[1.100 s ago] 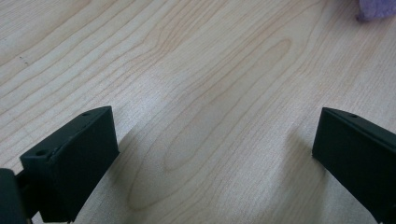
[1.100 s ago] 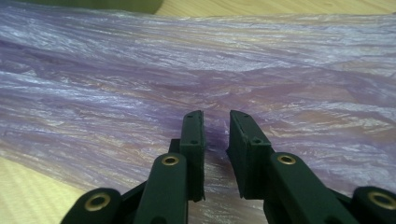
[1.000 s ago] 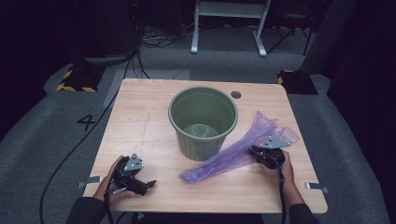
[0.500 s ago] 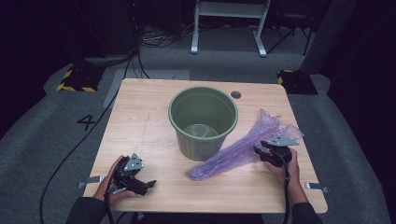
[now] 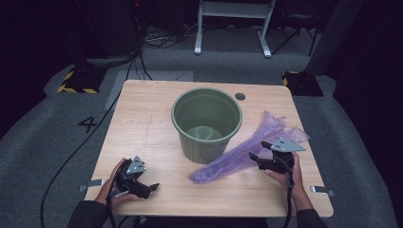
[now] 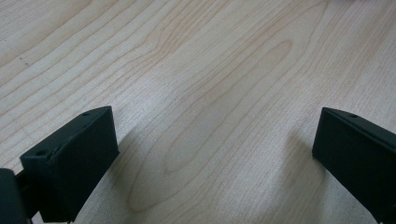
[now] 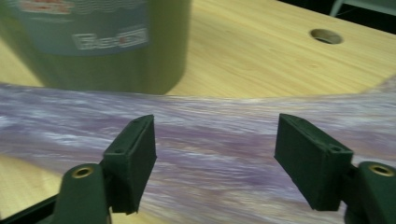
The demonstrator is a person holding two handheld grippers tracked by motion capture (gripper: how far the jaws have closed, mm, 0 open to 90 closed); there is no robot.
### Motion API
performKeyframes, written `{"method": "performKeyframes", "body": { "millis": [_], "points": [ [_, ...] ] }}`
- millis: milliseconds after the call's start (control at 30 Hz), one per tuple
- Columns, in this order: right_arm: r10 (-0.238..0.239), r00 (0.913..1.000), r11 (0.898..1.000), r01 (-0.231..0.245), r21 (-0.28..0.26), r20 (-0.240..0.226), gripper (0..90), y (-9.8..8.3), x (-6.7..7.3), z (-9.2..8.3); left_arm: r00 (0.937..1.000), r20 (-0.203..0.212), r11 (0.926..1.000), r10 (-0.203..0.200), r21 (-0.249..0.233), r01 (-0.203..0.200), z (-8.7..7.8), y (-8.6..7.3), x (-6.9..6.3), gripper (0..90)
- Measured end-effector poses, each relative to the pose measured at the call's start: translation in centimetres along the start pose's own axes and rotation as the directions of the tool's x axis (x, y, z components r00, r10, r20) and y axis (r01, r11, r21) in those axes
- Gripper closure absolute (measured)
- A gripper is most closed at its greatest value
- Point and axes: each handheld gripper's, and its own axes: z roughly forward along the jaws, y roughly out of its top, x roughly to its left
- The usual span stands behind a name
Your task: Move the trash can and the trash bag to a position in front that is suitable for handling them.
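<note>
Right tool point(image 5: 257, 160) lifted, jaws just opened; purple bag point(image 5: 247, 152) beneath.

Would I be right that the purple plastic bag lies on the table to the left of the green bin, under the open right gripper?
Not quite: the purple plastic bag lies to the right of the green bin, as the high view shows. The rest holds: it lies on the table under the open right gripper, whose jaws have just been opening.

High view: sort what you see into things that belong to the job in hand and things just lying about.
Belonging to the job:
purple plastic bag
green bin
right claw, open above the bag

Just lying about:
black and yellow block on the floor
white frame legs behind the table
</note>
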Motion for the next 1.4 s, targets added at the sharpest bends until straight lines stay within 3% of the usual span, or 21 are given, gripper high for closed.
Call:
{"method": "performKeyframes", "body": {
  "millis": [133,333,433,467,567,667,767,833,900,1100,1200,1267,1400],
  "points": [
    [-0.023,0.9984,1.000,0.024,0.016,-0.052,23.4,-0.1,1.4,0.9,1.0000,0.000,1.0000,0.000,0.000,0.000,0.0,0.0,0.0,0.0],
    [-0.014,0.9993,0.997,0.016,0.073,-0.034,22.3,-0.6,1.4,2.5,1.0000,0.001,1.0000,0.000,0.000,0.000,0.0,0.0,0.0,0.0],
    [-0.005,1.0000,0.996,0.005,0.084,-0.004,23.2,-1.0,0.8,3.3,0.9999,0.009,1.0000,0.007,0.000,-0.007,0.3,0.3,0.0,0.0],
    [-0.023,0.9997,0.996,0.023,0.092,0.002,23.6,-1.1,0.6,3.5,0.9999,0.011,0.9999,0.011,0.002,-0.011,0.3,0.4,0.0,0.0],
    [-0.013,0.9999,0.995,0.013,0.097,-0.005,26.9,-1.5,-0.2,4.0,0.9998,0.013,0.9999,0.013,0.000,-0.013,0.6,0.7,0.0,0.0],
    [-0.031,0.9995,0.989,0.032,0.144,-0.008,28.3,-1.8,-0.8,4.5,0.9998,0.012,0.9999,0.014,0.001,-0.014,0.8,0.9,-0.1,0.0],
    [-0.022,0.9995,0.991,0.024,0.128,-0.021,30.6,-1.8,-1.1,4.4,0.9998,0.015,0.9999,0.014,0.000,-0.014,0.9,1.0,-0.1,0.0],
    [-0.035,0.9992,0.987,0.037,0.159,-0.019,31.0,-1.9,-1.5,4.4,0.9998,0.015,0.9999,0.016,0.002,-0.016,1.0,1.1,-0.1,0.0],
    [-0.018,0.9995,0.986,0.022,0.165,-0.025,30.8,-2.1,-2.0,4.2,0.9997,0.016,0.9998,0.018,0.000,-0.018,1.1,1.2,-0.2,0.0],
    [0.004,1.0000,0.983,-0.006,0.186,0.006,28.9,-2.6,-3.3,3.2,0.9998,0.018,0.9999,0.013,0.001,-0.013,1.7,1.8,-0.4,0.0],
    [0.017,0.9997,0.985,-0.020,0.174,0.019,27.2,-2.6,-3.5,2.7,0.9997,0.016,0.9999,0.017,0.002,-0.017,1.8,2.0,-0.4,0.0],
    [0.050,0.9985,0.994,-0.052,0.096,0.024,23.1,-1.9,-3.4,1.4,0.9997,0.017,0.9999,0.017,0.003,-0.017,1.9,2.1,-0.5,0.0],
    [0.055,0.9983,0.998,-0.055,0.040,0.020,18.9,-0.9,-3.1,0.8,0.9997,0.019,0.9999,0.014,0.001,-0.014,2.2,2.4,-0.6,0.0]
  ]
}}
